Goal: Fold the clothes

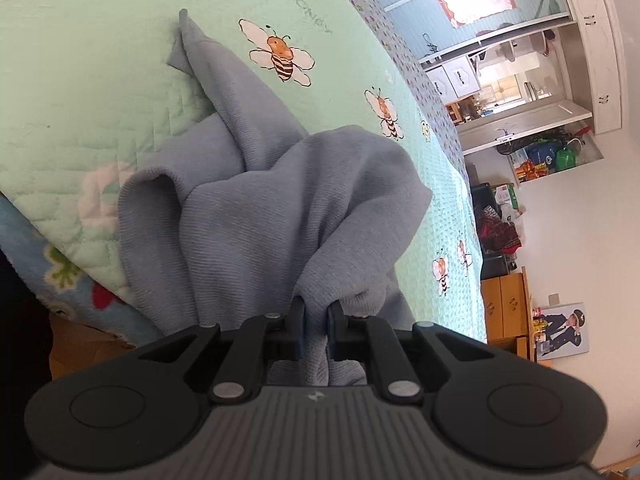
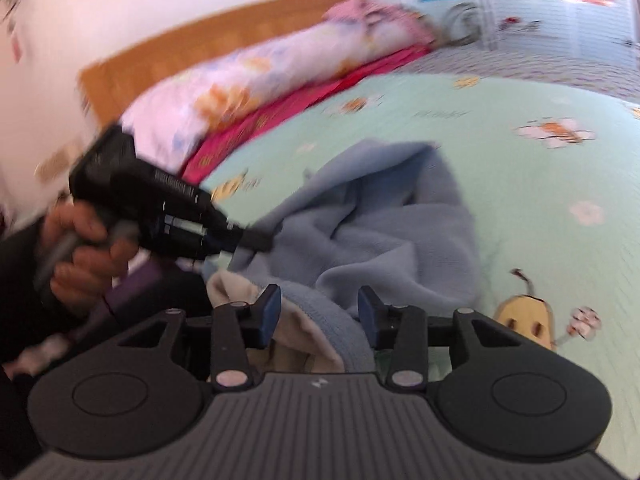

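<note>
Folding had barely begun: the left gripper [image 1: 316, 316] was clamped on the still-bunched blue garment [image 1: 256, 208], while the right gripper [image 2: 316, 312] apparently stood apart around a fold.

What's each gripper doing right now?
Left gripper: shut on the blue garment.
Right gripper: open, fabric between its fingers, not pinched.

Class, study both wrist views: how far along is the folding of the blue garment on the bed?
Done: no fold shows; the blue garment lies bunched on the bee-print quilt. In hand: the left gripper pinches a gather of it; the right gripper stands open around cloth. Left: spreading it flat and every fold.
</note>
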{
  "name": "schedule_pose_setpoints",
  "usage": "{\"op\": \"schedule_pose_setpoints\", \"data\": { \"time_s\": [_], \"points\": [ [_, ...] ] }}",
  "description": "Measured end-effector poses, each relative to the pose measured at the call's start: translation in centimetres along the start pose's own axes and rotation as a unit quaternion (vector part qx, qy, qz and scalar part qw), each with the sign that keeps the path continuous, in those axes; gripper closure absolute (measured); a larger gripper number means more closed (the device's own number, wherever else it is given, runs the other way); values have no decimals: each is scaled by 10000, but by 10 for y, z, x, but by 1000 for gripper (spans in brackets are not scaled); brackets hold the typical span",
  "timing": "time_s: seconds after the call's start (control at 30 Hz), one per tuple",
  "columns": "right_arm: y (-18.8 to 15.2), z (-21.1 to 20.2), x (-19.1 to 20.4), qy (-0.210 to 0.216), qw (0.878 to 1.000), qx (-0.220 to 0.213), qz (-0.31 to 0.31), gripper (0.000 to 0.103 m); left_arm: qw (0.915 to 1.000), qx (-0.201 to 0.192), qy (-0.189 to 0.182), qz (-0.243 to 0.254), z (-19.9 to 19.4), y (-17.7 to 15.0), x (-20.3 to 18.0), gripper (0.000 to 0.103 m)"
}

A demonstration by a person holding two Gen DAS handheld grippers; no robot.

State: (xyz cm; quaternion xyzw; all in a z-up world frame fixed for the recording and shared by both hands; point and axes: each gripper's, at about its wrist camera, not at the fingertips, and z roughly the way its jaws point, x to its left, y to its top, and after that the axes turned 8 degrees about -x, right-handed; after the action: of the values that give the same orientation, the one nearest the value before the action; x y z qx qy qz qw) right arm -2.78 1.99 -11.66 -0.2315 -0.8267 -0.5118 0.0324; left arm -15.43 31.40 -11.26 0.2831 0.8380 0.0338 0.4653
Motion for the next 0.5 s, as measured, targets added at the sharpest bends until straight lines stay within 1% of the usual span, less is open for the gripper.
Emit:
{"op": "schedule_pose_setpoints", "data": {
  "time_s": [0.1,0.17,0.23,0.27,0.3,0.37,0.43,0.5],
  "points": [
    [-1,14,4,233,9983,465,-278,58,10000,11,13,-49,5,0,1,92],
    [-5,18,11,178,9965,640,-507,58,10000,44,4,-71,8,-2,3,92],
    [-10,22,19,94,9943,742,-760,57,9999,88,-4,-84,12,-3,4,92],
    [-12,25,22,42,9927,797,-902,53,9999,114,-8,-83,14,-4,4,92],
    [-12,27,24,-13,9910,836,-1043,51,9999,133,-6,-70,16,-4,4,92],
    [-9,28,29,-81,9877,901,-1279,50,9999,149,4,-24,19,-4,2,92],
    [-2,26,34,-44,9842,900,-1523,50,9999,149,10,-3,19,-4,1,92],
    [9,21,42,169,9787,855,-1858,50,9999,168,4,40,21,-4,0,92]
  ]
}}
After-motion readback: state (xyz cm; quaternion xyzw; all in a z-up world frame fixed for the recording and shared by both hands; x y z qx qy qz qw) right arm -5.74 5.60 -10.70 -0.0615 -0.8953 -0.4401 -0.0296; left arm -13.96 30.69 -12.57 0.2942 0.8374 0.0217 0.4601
